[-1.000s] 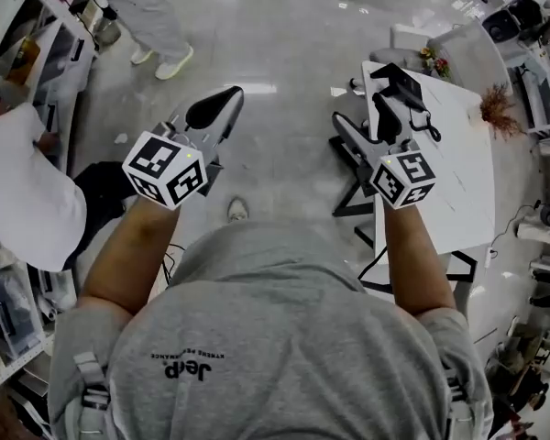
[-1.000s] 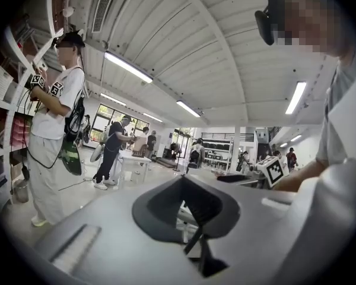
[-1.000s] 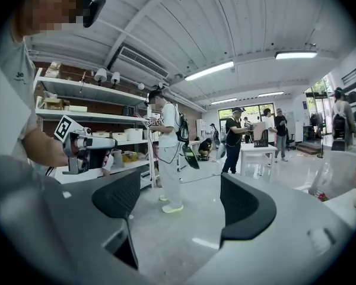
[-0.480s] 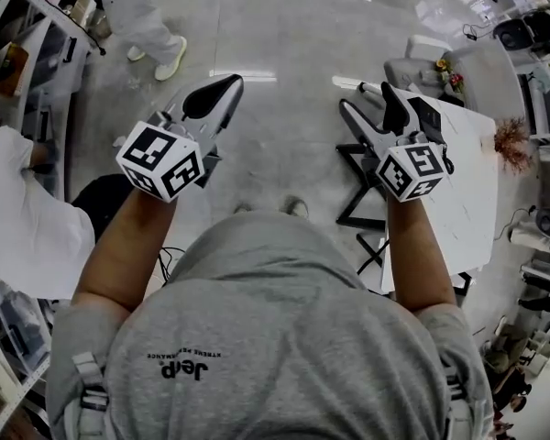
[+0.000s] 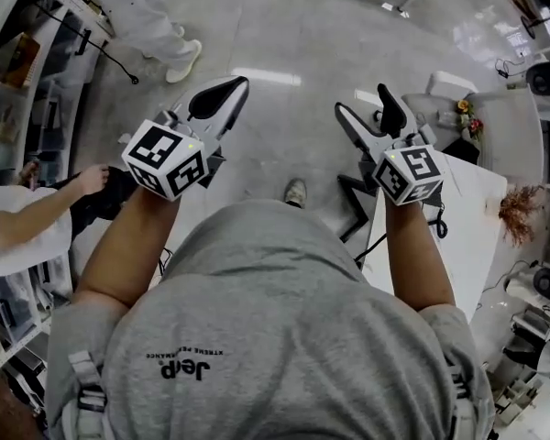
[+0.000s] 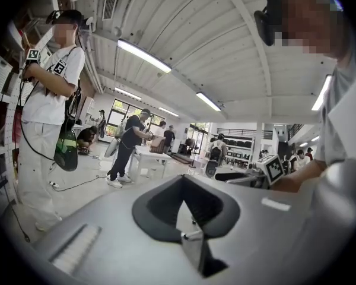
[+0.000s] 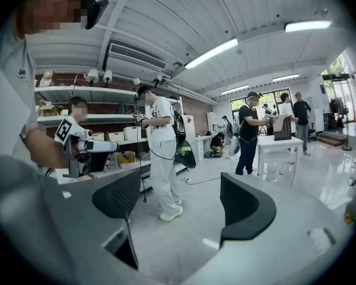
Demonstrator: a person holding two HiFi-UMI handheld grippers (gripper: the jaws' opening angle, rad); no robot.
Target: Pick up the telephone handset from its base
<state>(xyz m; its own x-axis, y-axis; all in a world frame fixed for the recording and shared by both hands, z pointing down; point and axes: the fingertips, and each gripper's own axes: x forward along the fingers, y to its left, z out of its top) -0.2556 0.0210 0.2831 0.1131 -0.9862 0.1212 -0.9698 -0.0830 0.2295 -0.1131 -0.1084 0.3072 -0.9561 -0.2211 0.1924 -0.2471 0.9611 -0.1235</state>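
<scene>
A: Item: telephone handset. Location?
B: Not found in any view, and neither is its base. The white table point(image 5: 472, 236) lies at 3 to 4 o'clock in the head view. A dark loop point(image 5: 437, 220) shows on it just below the right cube, but I cannot tell whether that is a phone cord.

A: Item: left gripper point(image 5: 225, 90). Condition?
B: At 11 o'clock, held over the floor point(image 5: 284, 35). The jaws are pressed together with nothing between them.

A: Item: right gripper point(image 5: 361, 101). Condition?
B: At 1 o'clock, beside the table's near corner. The jaws are spread apart, and only floor and room show between them.

A: Handling notes for the handset?
B: These are judgements only. It is probably hard moulded plastic, light and stiff, with a smooth surface that could slip under the pads. Take hold across the narrow middle bar, not the bulged ends, and centre it so it does not tip. Lift it clear of the cradle. A coiled cord, if fitted, would pull back and might drag the base.

A: Assigned tool?
B: The right gripper, since it is nearer the table and already open.
</scene>
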